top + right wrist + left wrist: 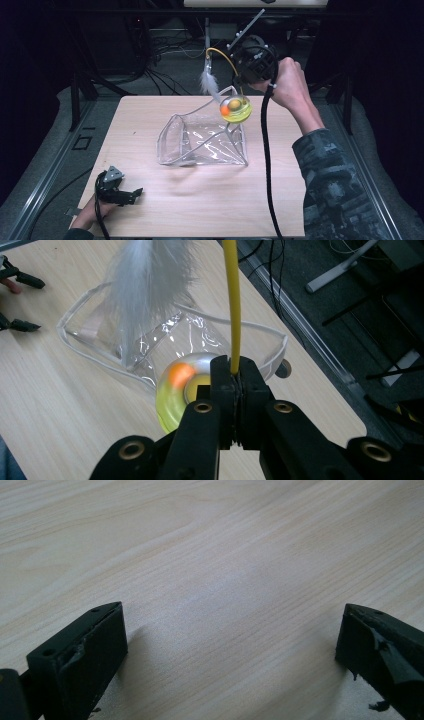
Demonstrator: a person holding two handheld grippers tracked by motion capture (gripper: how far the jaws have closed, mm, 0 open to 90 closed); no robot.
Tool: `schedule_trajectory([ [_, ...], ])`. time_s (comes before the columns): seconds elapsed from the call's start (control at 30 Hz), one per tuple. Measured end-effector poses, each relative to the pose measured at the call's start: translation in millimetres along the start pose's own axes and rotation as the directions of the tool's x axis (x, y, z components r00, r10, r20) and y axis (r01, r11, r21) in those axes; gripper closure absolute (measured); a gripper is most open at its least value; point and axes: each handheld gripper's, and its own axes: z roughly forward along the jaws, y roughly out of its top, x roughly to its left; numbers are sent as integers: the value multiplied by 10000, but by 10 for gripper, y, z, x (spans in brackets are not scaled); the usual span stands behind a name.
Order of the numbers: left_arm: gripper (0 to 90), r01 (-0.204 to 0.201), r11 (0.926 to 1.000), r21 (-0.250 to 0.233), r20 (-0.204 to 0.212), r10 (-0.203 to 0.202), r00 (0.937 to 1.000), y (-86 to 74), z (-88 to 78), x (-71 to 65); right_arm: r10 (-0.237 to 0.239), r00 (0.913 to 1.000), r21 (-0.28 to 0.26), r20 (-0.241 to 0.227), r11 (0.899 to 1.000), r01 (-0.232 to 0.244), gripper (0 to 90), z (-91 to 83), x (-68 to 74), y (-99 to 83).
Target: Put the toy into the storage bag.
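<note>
My right gripper (pixel 237 76) is raised over the far right of the table, shut on the thin yellow stem (pixel 231 300) of a cat toy. A white feather (pixel 208 82) hangs from the stem's curved end. Under the jaws hangs the toy's yellow-green translucent disc (pixel 236 109) with an orange ball (pixel 180 374) inside, just above the open mouth of a clear plastic bag (pixel 200 141). In the right gripper view my right gripper (pixel 234 371) pinches the stem, with the feather (pixel 147 285) and the bag (pixel 165 335) beyond. My left gripper (pixel 133 195) rests open on the table's near left corner (pixel 232 645), nothing between its jaws.
The light wooden table (pixel 210 200) has its right edge close beside the bag. Black cables and stand legs (pixel 165 75) lie on the floor beyond the far edge. The right gripper's black cable (pixel 265 150) hangs down across the table's right side.
</note>
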Motion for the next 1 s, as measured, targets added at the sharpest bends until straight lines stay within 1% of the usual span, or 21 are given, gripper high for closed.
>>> schedule_trajectory([
  [0.23, 0, -6, 10000, 3, 4, 6, 10000, 0, 0, 0, -46, 10000, -211, -59, 9998, 45, 883, 59, 68, 94],
  [0.43, 0, -3, 10000, -2, 7, 3, 10000, 0, 0, -2, -292, 9995, -67, -98, 9996, 291, 883, 129, 138, 172],
  [0.57, 0, -11, 10000, -4, 14, 11, 10000, 0, 0, -1, -374, 9992, -91, -107, 9993, 373, 883, 168, 177, 213],
  [0.73, 0, -22, 10000, -9, 19, 22, 10000, 1, 1, 0, -369, 9992, -158, -169, 9992, 367, 883, 210, 196, 244],
  [0.77, 0, -22, 10000, -10, 16, 22, 10000, 1, 1, -1, -300, 9993, -213, -203, 9993, 295, 883, 237, 207, 256],
  [1.0, 0, -16, 10000, -9, 20, 16, 10000, 2, 2, -2, -317, 9990, -217, -326, 9993, 310, 883, 331, 241, 307],
])
